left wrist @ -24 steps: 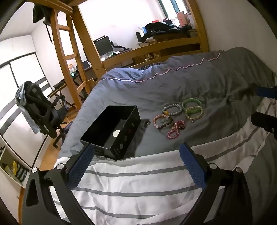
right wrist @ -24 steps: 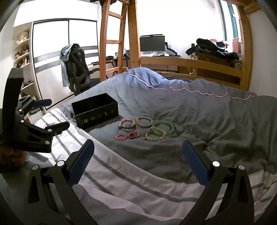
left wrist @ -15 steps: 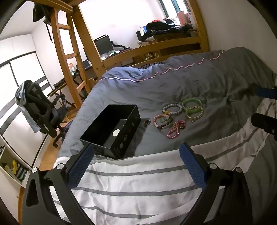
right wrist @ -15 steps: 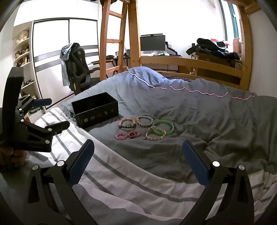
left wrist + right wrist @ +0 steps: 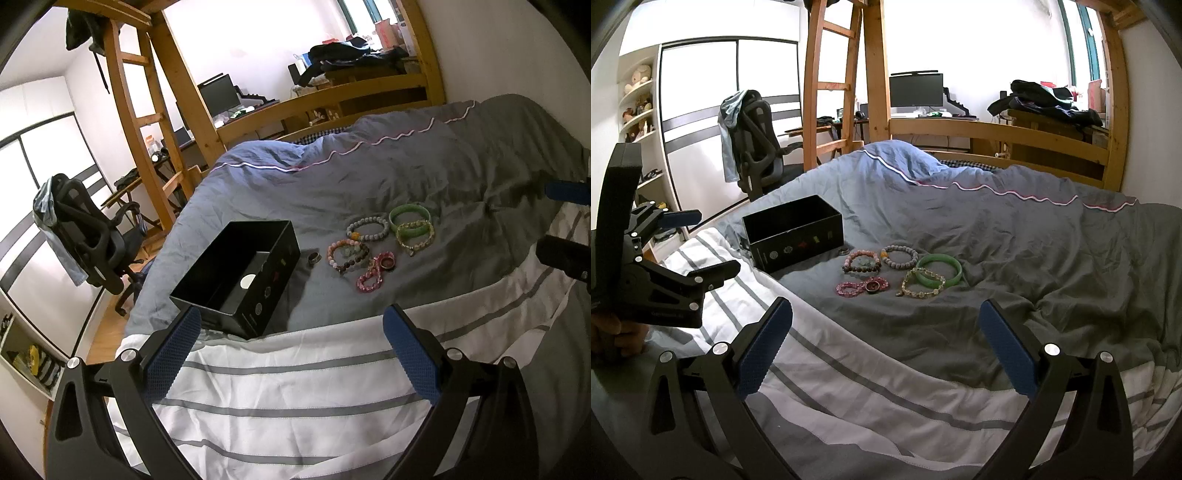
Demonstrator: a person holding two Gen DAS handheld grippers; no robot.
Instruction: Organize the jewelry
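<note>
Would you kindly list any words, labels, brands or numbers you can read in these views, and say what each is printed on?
None can be read.
Black open-topped box: small round coloured symbols and a vertical line of print on its side, too small to read.
Left gripper: faint embossed lettering on its black body in the right wrist view, too blurred to read.

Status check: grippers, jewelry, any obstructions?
Left gripper and right gripper open, empty. Bracelets and ring on duvet beside black box. Nothing obstructing.
</note>
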